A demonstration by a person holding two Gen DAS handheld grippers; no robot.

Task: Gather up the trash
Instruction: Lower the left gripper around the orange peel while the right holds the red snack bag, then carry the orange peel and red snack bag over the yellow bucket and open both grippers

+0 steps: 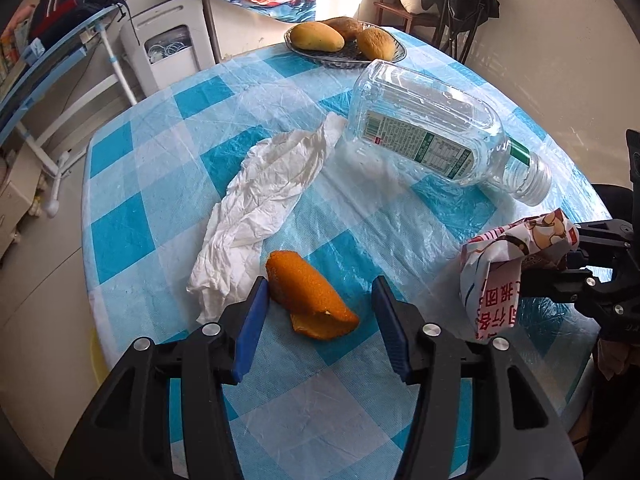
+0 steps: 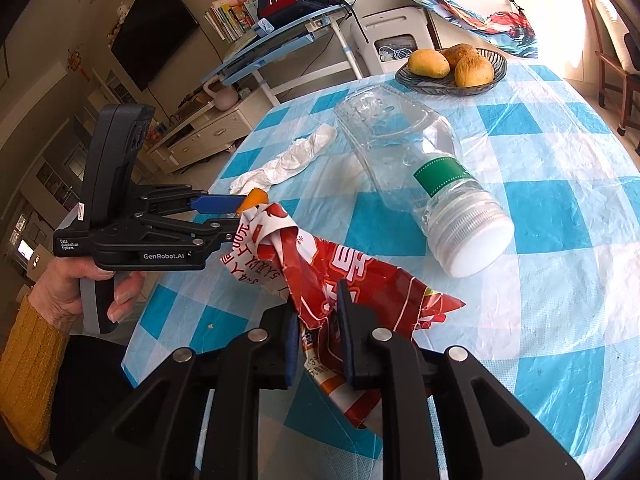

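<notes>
Wrapper [image 2: 344, 280] pinched in right tongs [image 2: 318, 320]; left tongs [image 1: 318, 312] spread — straddling orange peel [image 1: 308, 296].

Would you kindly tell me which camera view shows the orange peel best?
The left wrist view: the orange peel lies whole on the tablecloth between the open left hand-held gripper fingers. The right wrist view shows only its tip beyond the snack wrapper.

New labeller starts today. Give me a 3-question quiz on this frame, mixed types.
1. True or false: the left hand-held gripper is shut on the orange peel.
2. What does the right hand-held gripper hold? A) tissue B) snack wrapper C) bottle
3. Fill in: the plastic bottle lies on its ___.

Key: 1 false, it is open around the peel; 2 B, the snack wrapper; 3 side, on the tablecloth.
</notes>
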